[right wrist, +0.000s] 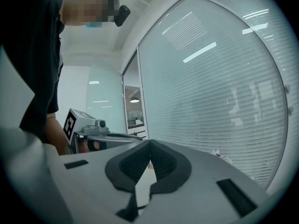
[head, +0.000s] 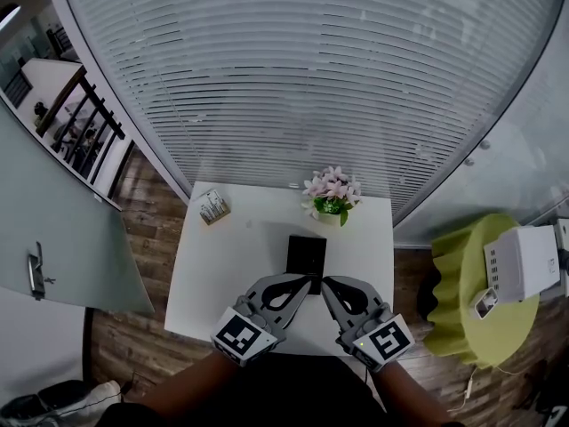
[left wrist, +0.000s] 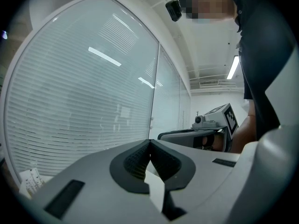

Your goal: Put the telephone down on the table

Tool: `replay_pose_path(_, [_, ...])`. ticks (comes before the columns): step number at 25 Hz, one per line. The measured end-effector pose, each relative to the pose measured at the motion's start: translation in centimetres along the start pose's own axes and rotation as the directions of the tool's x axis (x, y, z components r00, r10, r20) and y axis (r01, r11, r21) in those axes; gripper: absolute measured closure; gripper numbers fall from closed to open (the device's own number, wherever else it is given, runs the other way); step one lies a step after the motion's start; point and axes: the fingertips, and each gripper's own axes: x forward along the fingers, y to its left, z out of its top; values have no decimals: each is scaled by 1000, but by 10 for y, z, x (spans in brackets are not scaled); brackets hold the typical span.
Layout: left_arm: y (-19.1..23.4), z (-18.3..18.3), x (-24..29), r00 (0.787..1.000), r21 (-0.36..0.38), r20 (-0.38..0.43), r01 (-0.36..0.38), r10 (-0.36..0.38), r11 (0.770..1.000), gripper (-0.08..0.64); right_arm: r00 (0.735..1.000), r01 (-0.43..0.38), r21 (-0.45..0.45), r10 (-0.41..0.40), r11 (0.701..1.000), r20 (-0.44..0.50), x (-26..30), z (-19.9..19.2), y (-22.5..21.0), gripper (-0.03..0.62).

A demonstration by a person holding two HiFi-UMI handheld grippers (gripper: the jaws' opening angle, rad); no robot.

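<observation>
Now: the telephone (head: pixel 307 254) lies flat on the white counter (head: pixel 200 283), a dark slab roughly mid-counter, its long side running away from the person. It looks fully supported, with no edge overhanging.

Left gripper (head: pixel 308 280): fingers pressed together tip to tip, nothing between them (its own view shows only bare pads meeting). Right gripper (head: pixel 326 282): the same, fingers closed and empty. Both are held about level, with their tips converging at the near short edge of the telephone. Whether either tip actually touches that edge cannot be told from the head view.

Judgement: the put-down appears complete, and what remains is getting clear without disturbing the telephone.

Risks from here:
- A forward nudge by either closed tip would slide the telephone along the smooth counter toward the flower pot (head: pixel 331 200), which stands just beyond its far end. Cause: the tips sit so close to the near edge.
- A sideways sweep during retreat could spin the slab. The small card box (head: pixel 213 207) at the far left corner is well apart and unlikely to be hit.
- If a re-grip were needed, the closed fingers would first have to open, and a thin flat slab offers little to catch, so scraping or skidding is likely.
</observation>
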Motion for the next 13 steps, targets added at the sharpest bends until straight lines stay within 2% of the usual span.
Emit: replay_pose_path(13, [-1, -5, -5, 1000, -19, 4, 10, -9, 1000, 551, 1000, 6, 29, -6, 1000, 8, 4, 1, 6, 569])
